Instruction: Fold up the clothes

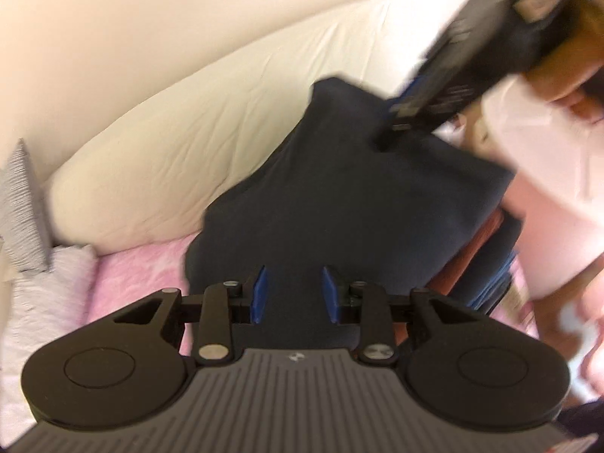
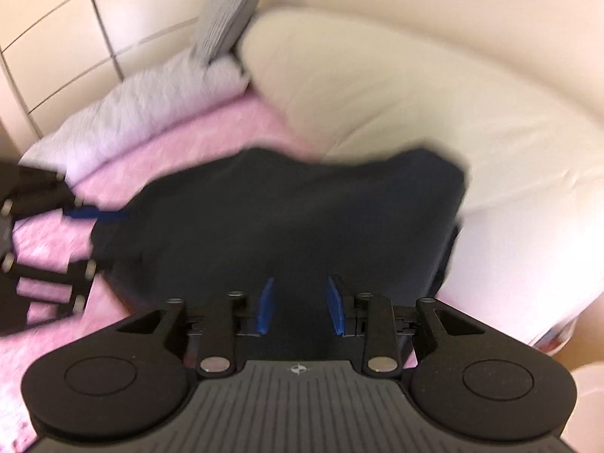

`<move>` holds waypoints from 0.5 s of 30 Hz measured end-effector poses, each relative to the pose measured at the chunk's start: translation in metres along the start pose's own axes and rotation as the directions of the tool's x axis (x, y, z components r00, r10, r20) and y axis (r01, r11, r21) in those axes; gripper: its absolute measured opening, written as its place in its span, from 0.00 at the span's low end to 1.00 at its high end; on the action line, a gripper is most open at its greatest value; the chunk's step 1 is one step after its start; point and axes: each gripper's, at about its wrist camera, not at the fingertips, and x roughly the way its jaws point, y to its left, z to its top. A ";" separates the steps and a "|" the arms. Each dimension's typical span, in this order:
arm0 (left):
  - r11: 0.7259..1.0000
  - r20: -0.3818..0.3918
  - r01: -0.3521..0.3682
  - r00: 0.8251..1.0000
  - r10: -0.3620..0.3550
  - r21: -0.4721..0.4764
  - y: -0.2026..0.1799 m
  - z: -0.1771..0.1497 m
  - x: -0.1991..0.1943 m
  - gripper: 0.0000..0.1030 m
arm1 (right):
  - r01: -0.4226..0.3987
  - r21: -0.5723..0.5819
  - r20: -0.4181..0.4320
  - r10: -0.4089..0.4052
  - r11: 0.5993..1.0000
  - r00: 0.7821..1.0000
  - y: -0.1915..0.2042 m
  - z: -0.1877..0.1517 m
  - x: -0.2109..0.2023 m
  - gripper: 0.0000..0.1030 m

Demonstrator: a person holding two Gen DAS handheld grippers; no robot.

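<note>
Pink, softly patterned bedding (image 1: 132, 268) covers the bed on which all items lie, with a large cream pillow (image 1: 181, 139) along its far side at about 11 o'clock in the left wrist view. A folded dark navy garment (image 1: 339, 204) lies at the centre of that view, resting on a small stack of other folded clothes (image 1: 490, 260), whose reddish-brown and blue edges show at 3 o'clock. A grey ribbed cloth (image 1: 22, 207) stands at 9 o'clock, next to a pale lilac crinkled fabric (image 1: 49, 283).

Left tongs (image 1: 292, 294): the blue pads (image 1: 260, 292) stand apart over the near edge of the navy garment, with no cloth pinched between them; released.

Right tongs (image 2: 300, 309): the jaws are opening, blue pads parted above the garment's near part, nothing gripped between them. In the left wrist view this tool descends from 1 o'clock, its tip (image 1: 392, 132) meeting the garment's far surface; whether it presses there is unclear through motion blur.

In the right wrist view the navy garment (image 2: 283, 226) spans the middle, the left tool entering at 9 o'clock with one blue pad (image 2: 90, 213) at the cloth's edge. Cream panelled cupboard fronts (image 2: 56, 37) fill 10 o'clock.

A small round emblem (image 1: 294, 356) marks each tool body; no lettering is legible.
</note>
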 end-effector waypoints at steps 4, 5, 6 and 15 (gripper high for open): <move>0.999 -0.021 0.046 0.999 -0.045 0.007 -0.017 0.004 0.022 0.27 | 0.031 0.001 0.012 -0.031 1.000 0.999 -0.021 0.016 0.021 0.32; 0.999 -0.029 0.046 0.999 -0.046 0.008 -0.019 0.001 0.026 0.26 | 0.035 -0.003 0.003 -0.035 0.999 0.999 -0.027 0.018 0.030 0.32; 0.999 -0.036 0.047 0.998 -0.047 0.008 -0.020 -0.003 0.030 0.26 | 0.028 -0.004 -0.024 -0.028 1.000 0.999 -0.033 0.019 0.040 0.32; 0.998 -0.063 0.063 0.996 -0.063 -0.009 -0.018 -0.011 0.037 0.26 | 0.038 -0.034 0.029 -0.037 0.999 0.999 -0.042 0.052 0.047 0.32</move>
